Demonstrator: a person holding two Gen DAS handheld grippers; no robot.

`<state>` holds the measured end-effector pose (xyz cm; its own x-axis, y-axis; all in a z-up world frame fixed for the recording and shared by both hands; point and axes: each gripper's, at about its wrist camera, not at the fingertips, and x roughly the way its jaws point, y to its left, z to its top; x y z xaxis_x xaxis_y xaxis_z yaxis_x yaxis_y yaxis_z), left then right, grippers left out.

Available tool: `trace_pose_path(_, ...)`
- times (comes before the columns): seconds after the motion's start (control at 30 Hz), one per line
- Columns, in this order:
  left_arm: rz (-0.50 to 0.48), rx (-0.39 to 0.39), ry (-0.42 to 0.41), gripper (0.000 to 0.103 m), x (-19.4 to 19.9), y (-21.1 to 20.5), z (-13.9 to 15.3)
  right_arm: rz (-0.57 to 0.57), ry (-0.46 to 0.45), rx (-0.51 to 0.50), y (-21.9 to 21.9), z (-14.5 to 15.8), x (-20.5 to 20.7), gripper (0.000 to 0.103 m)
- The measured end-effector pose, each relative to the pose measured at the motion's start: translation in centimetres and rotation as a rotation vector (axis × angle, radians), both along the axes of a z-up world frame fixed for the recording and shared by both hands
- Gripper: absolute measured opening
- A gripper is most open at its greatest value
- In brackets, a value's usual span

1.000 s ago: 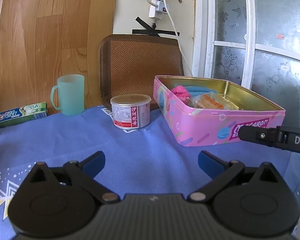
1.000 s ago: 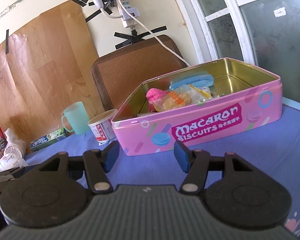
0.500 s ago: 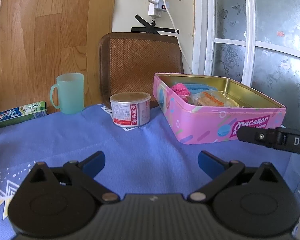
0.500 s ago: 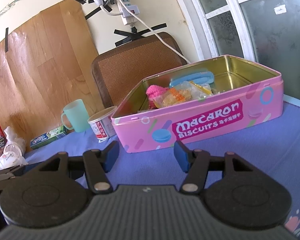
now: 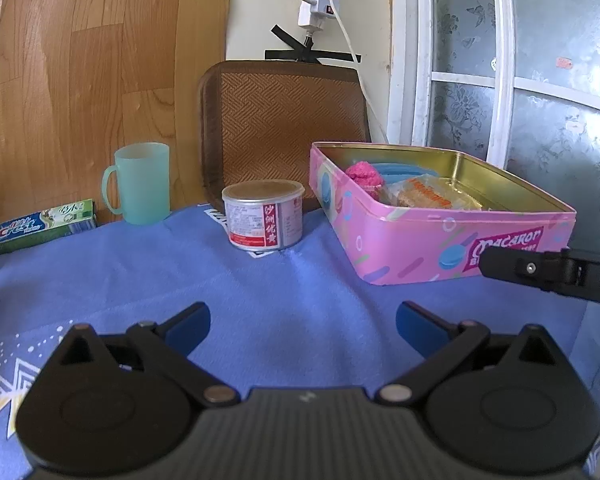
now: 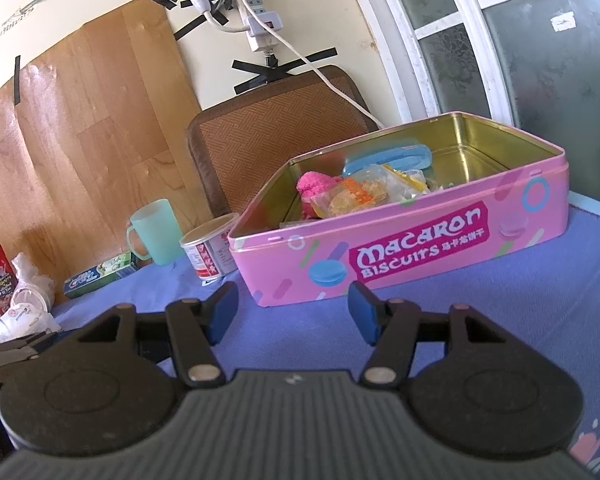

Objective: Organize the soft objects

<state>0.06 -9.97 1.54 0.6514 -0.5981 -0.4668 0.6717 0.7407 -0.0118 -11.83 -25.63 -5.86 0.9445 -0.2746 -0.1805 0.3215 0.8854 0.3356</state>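
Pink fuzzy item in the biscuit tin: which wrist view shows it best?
Right wrist view: the pink fuzzy item shows its top and side over the tin wall. Left wrist view shows only its top above the near rim.

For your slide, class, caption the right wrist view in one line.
Open right claw faces a pink tin holding a pink ball and snack packets.

Bright daylight through frosted window (image 5: 540, 92); sharp focus; strong fisheye bending, dark corners.
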Motion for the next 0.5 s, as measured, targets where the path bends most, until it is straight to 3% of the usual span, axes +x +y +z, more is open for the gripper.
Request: trace_pose_path(0.5,0.004,0.0,0.005,0.103,0.08,0.06,-0.03,0.017,0.006,-0.009,0.66,0.04,0.04,0.064)
